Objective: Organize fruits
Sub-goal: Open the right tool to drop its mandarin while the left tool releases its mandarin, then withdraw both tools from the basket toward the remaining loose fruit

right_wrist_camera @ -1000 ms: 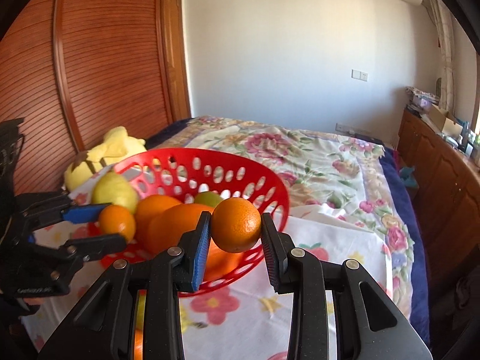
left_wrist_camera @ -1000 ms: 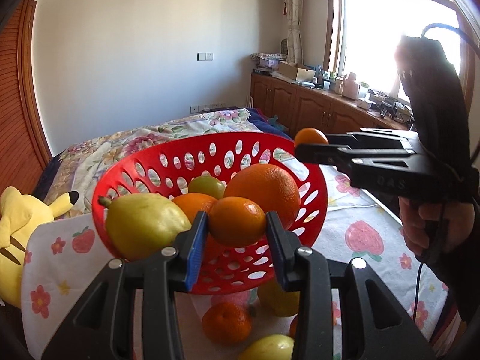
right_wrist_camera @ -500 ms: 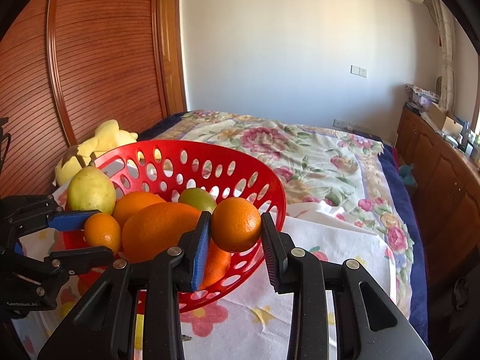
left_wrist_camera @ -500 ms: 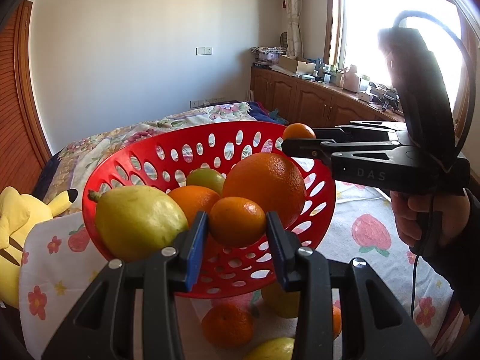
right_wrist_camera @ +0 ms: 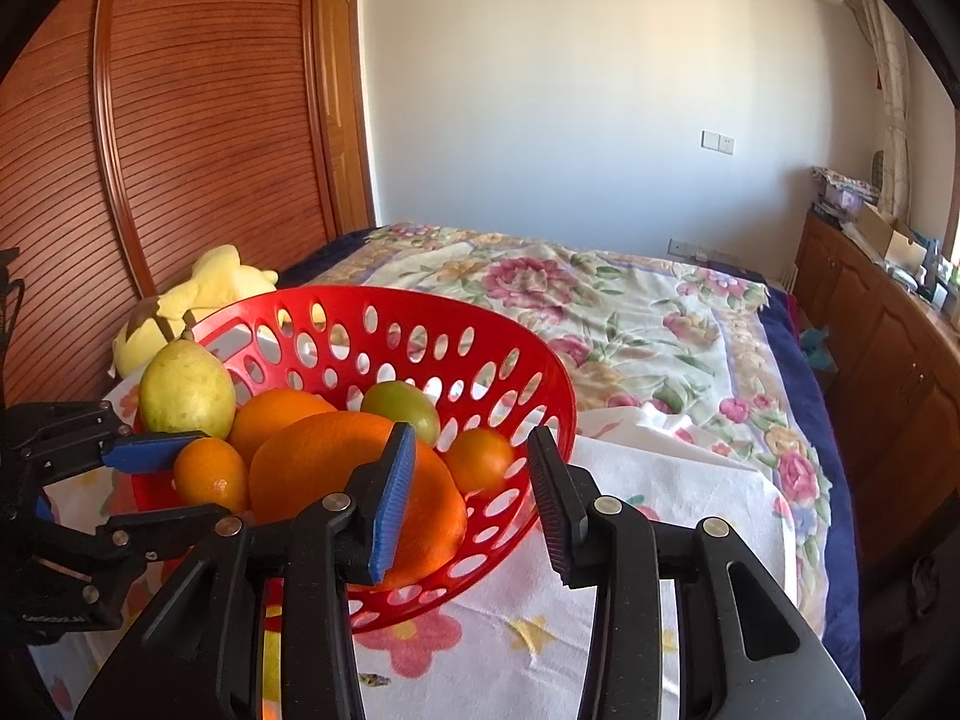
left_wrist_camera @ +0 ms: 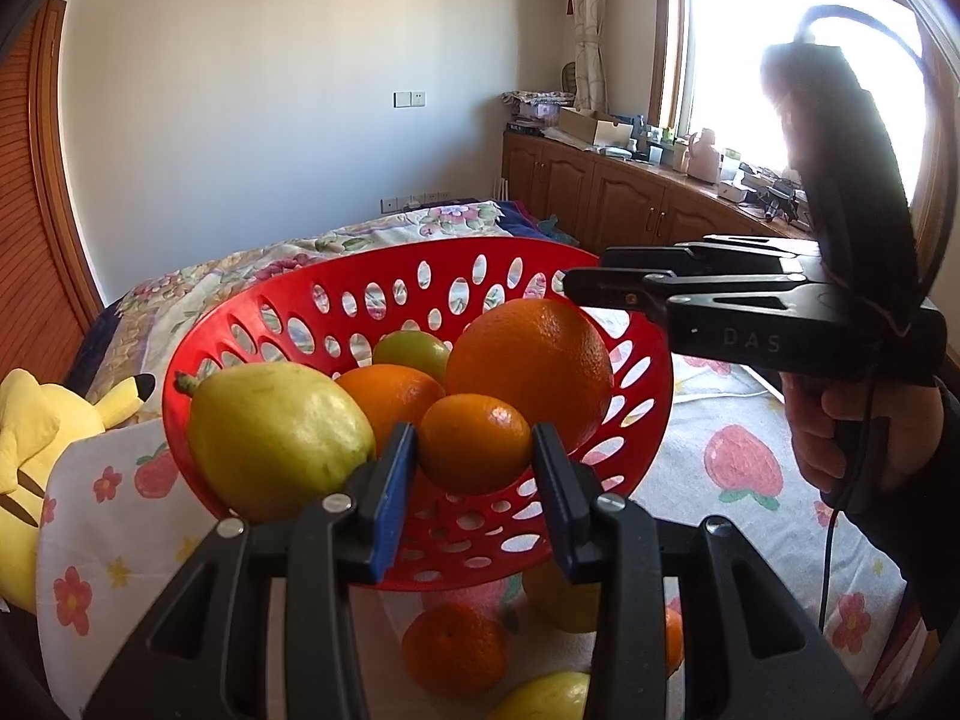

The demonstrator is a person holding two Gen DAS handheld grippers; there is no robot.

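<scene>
A red perforated basket [left_wrist_camera: 420, 264] holds a yellow-green pear [left_wrist_camera: 276, 438], a big orange [left_wrist_camera: 528, 360], a second orange [left_wrist_camera: 390, 396] and a green fruit [left_wrist_camera: 411, 351]. My left gripper [left_wrist_camera: 474, 438] is shut on a small tangerine [left_wrist_camera: 474, 450] over the basket's near rim. In the right wrist view, my right gripper [right_wrist_camera: 473, 432] is over the basket [right_wrist_camera: 420, 300] with its jaws opening. A small orange [right_wrist_camera: 480, 459] lies in the basket below and beyond the pads, free of them. My left gripper [right_wrist_camera: 162, 480] shows at the left with its tangerine [right_wrist_camera: 210, 474].
Loose fruit lies on the flower-print cloth [left_wrist_camera: 744, 480] under the basket: a tangerine [left_wrist_camera: 453, 648] and two yellow fruits [left_wrist_camera: 564, 600] [left_wrist_camera: 540, 699]. A yellow plush toy [left_wrist_camera: 36, 438] sits left. A person's hand [left_wrist_camera: 852, 438] holds my right gripper [left_wrist_camera: 585, 279]. The floral bed [right_wrist_camera: 600, 312] stretches behind.
My right gripper's jaws have parted and the small orange they held has dropped into the basket. The left gripper still clamps its tangerine. Both hands stayed nearly still.
</scene>
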